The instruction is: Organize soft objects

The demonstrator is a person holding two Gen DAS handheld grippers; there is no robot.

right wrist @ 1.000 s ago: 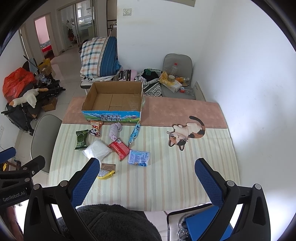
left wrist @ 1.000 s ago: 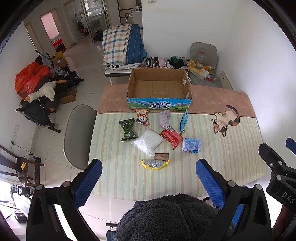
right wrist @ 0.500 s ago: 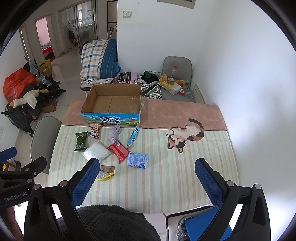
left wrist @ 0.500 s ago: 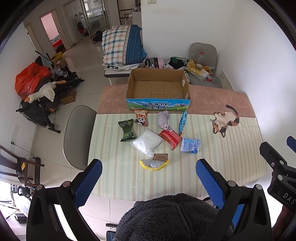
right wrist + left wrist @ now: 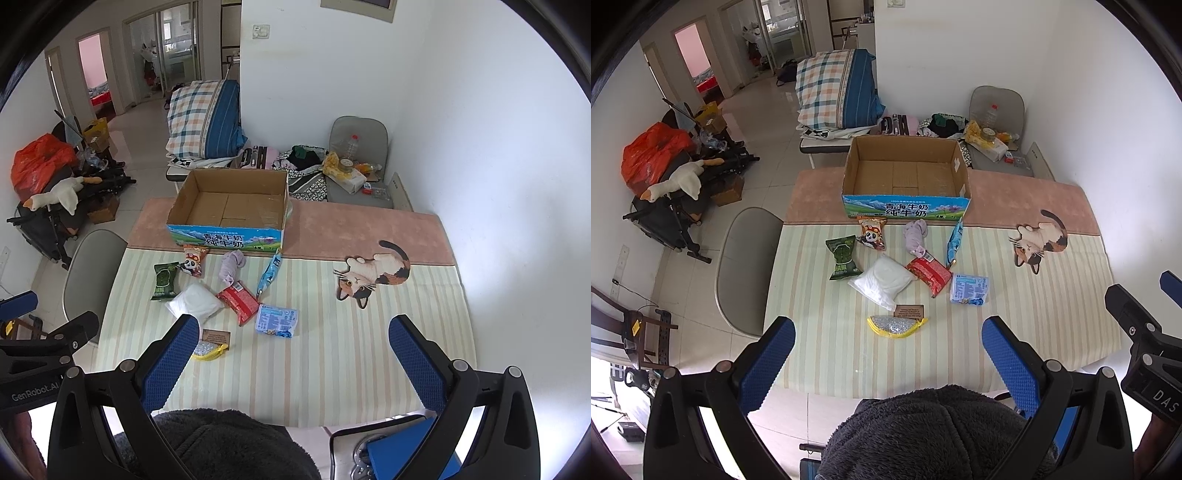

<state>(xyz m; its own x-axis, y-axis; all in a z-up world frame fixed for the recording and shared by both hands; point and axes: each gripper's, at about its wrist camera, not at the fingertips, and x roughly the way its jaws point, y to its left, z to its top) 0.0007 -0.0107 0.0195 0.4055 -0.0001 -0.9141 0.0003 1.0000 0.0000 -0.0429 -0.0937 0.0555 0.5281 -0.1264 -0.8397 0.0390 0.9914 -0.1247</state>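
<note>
An open, empty cardboard box [image 5: 907, 173] [image 5: 229, 206] stands at the far side of the table. In front of it lie several soft items: a green packet [image 5: 843, 257], a panda snack bag [image 5: 872, 233], a purple cloth [image 5: 915, 236], a white pouch [image 5: 882, 282], a red packet [image 5: 930, 271], a blue tissue pack [image 5: 969, 288], a long blue packet [image 5: 955, 240] and a yellow-edged sponge [image 5: 895, 325]. My left gripper [image 5: 886, 354] and right gripper [image 5: 295, 354] are both open and empty, held high above the table's near edge.
A cat-shaped mat [image 5: 373, 275] lies at the table's right. A grey chair [image 5: 746, 266] stands at the left side. A folded plaid quilt [image 5: 834, 92] and clutter lie behind the box. The white wall [image 5: 498, 166] borders the right side.
Both views have drifted slightly back and up, so the table looks a little further away. No object has moved and both grippers stay open.
</note>
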